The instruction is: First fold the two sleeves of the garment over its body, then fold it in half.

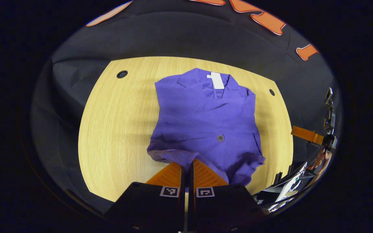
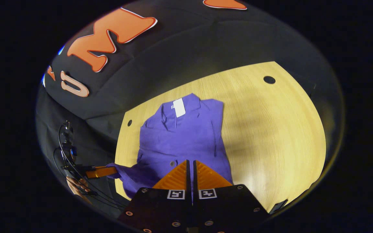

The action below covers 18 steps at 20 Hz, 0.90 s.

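Both views evenly lit from above, moderately bright at centre, falling off dark toward the rim. Table (image 1: pixel 115 129) shows soft striped shadows across the wood in the left gripper view, and a broad diffuse shadow right of the garment (image 2: pixel 186 142) in the right gripper view. No hard glare; white tag (image 1: pixel 216 80) near blown out. Strong fisheye bend: table edges curve, far wall bows. Garment folds sharp enough at centre; near tool (image 1: pixel 186 168) bodies dark, slightly soft. Rim detail smeared, dim, low contrast, especially the hand (image 2: pixel 76 186) at left edge.
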Available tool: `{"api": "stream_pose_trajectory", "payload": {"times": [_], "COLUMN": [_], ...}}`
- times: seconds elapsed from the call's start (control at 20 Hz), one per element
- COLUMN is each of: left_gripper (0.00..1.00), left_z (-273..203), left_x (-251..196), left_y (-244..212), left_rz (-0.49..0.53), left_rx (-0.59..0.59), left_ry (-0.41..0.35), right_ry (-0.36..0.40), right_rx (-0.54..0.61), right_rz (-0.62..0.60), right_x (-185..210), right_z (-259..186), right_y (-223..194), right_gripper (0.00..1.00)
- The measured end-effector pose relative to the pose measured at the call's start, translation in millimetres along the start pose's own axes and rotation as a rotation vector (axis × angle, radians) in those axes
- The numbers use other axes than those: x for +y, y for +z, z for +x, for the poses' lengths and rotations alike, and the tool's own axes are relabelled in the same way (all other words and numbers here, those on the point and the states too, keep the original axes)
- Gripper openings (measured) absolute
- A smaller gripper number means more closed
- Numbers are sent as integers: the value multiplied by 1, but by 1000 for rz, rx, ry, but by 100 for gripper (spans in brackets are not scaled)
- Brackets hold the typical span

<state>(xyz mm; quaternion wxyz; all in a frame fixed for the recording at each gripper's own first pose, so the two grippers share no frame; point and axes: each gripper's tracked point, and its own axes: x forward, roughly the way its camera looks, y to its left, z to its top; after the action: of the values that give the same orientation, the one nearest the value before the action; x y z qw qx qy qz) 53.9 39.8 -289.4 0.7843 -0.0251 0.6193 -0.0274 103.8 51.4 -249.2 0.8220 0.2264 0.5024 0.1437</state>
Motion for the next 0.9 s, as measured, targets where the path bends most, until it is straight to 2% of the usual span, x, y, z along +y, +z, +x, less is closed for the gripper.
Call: {"api": "stream_pose_trajectory", "payload": {"times": [0.1, 0.2, 0.3, 0.4, 0.45, 0.5, 0.55, 0.6, 0.65, 0.7, 0.75, 0.8, 0.9], "left_gripper": [5, 5, 5, 5, 5, 5, 5, 5, 5, 5, 5, 5, 5], "left_z": [4, 7, 8, 8, 10, 13, 14, 13, 13, 14, 12, 10, 7], "left_x": [-4, -11, -19, -19, -15, -9, -5, -5, -4, -2, -1, -1, 1], "left_y": [21, 34, 37, 35, 33, 30, 28, 27, 26, 24, 22, 19, 17], "left_rz": [-3, 6, 22, 10, -1, -16, -31, -42, -45, -44, -44, -45, -55], "left_rx": [-13, -12, -11, -2, 6, 8, 12, 16, 19, 19, 19, 19, 22], "left_ry": [8, 10, 4, -2, 3, 10, 12, 12, 11, 14, 17, 18, 22], "right_ry": [-1, -30, -33, -40, -48, -45, -27, -8, 13, 27, 34, 29, 23], "right_rx": [-6, 22, 94, 255, 306, 305, 313, 313, 310, 307, 311, 316, 335], "right_rz": [-8, -49, -145, -236, -272, -301, -334, -369, -411, -455, -498, -540, -589], "right_x": [-1, -10, -17, -35, -42, -43, -41, -37, -33, -30, -30, -32, -37], "right_z": [11, 26, 36, 45, 50, 55, 59, 61, 67, 72, 78, 83, 93], "right_y": [18, 13, -18, -74, -94, -101, -109, -112, -114, -117, -121, -124, -130], "right_gripper": [1, 1, 1, 5, 10, 18, 22, 33, 39, 48, 43, 64, 74]}}
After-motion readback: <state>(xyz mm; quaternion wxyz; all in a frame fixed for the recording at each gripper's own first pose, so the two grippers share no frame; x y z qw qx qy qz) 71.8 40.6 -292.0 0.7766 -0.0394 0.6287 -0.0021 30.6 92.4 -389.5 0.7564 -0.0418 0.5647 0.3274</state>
